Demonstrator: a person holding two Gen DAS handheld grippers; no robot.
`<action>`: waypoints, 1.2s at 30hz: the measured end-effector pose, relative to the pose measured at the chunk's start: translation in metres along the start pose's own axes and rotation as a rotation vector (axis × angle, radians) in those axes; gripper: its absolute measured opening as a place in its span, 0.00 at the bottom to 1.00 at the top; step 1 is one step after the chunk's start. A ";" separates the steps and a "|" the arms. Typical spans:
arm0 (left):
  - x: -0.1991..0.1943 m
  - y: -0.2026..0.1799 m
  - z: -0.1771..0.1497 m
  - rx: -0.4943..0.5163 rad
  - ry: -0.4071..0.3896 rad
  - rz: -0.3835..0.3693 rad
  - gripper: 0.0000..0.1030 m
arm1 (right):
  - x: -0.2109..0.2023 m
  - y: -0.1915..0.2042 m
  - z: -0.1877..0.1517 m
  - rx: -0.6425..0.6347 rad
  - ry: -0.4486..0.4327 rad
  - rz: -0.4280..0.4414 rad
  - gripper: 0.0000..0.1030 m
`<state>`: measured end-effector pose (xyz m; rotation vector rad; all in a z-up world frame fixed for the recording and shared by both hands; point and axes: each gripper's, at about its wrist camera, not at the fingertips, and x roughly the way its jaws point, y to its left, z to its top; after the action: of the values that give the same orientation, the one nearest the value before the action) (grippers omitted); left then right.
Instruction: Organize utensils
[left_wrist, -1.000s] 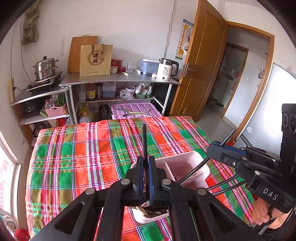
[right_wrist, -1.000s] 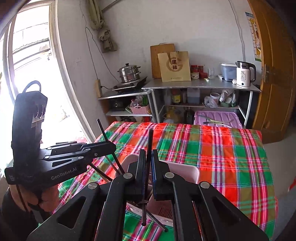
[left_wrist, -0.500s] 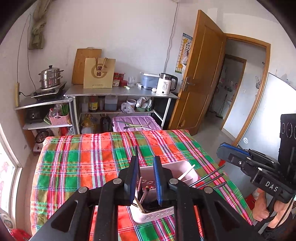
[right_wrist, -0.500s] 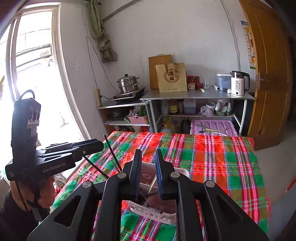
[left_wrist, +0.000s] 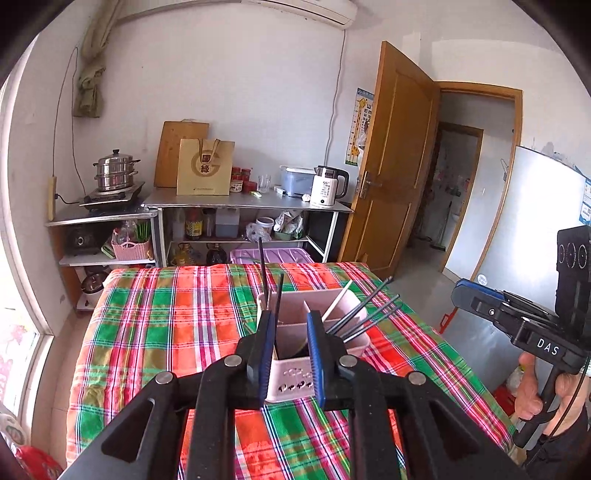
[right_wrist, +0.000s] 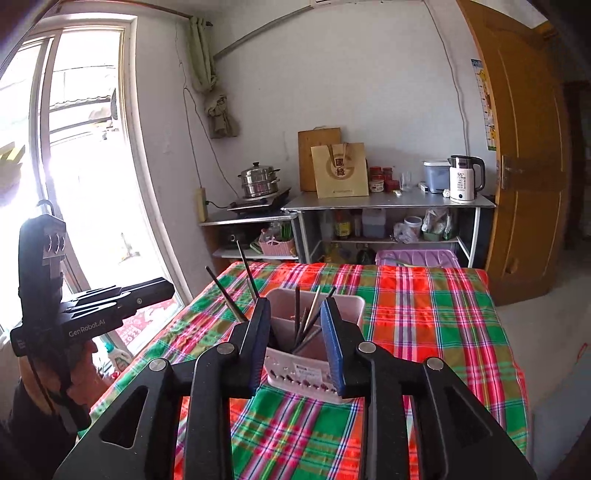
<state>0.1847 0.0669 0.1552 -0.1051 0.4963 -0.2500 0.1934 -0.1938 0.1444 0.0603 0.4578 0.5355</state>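
Note:
A pale pink utensil holder (left_wrist: 295, 373) stands on the plaid tablecloth (left_wrist: 166, 332); it also shows in the right wrist view (right_wrist: 306, 373). Dark chopsticks (left_wrist: 364, 314) and a white utensil (left_wrist: 338, 301) lean out of its right compartment. Two dark chopsticks (left_wrist: 269, 277) stand at its left side. In the right wrist view, several chopsticks (right_wrist: 306, 317) stand inside and two (right_wrist: 236, 284) lean out to the left. My left gripper (left_wrist: 290, 321) is open and empty, raised just in front of the holder. My right gripper (right_wrist: 295, 306) is open and empty, likewise.
A metal shelf unit (left_wrist: 243, 201) at the back wall carries a kettle (left_wrist: 328, 186), a paper bag (left_wrist: 205, 166) and a steamer pot (left_wrist: 114, 170). A purple bin (left_wrist: 273, 254) sits behind the table. An open wooden door (left_wrist: 395, 158) is at right, a window (right_wrist: 74, 184) at left.
Both grippers were shut on chopsticks; they opened, left the chopsticks in the holder, and pulled up and back from it.

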 end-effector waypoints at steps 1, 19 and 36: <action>-0.005 -0.003 -0.007 0.003 -0.006 0.006 0.17 | -0.003 0.000 -0.006 0.000 0.003 0.000 0.31; -0.043 -0.047 -0.135 0.024 0.005 0.087 0.17 | -0.049 0.034 -0.119 -0.026 0.008 -0.098 0.40; -0.062 -0.050 -0.186 -0.017 -0.010 0.110 0.17 | -0.070 0.049 -0.174 -0.009 -0.007 -0.159 0.41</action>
<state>0.0315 0.0275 0.0293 -0.0953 0.4922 -0.1375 0.0406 -0.1973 0.0245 0.0170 0.4490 0.3812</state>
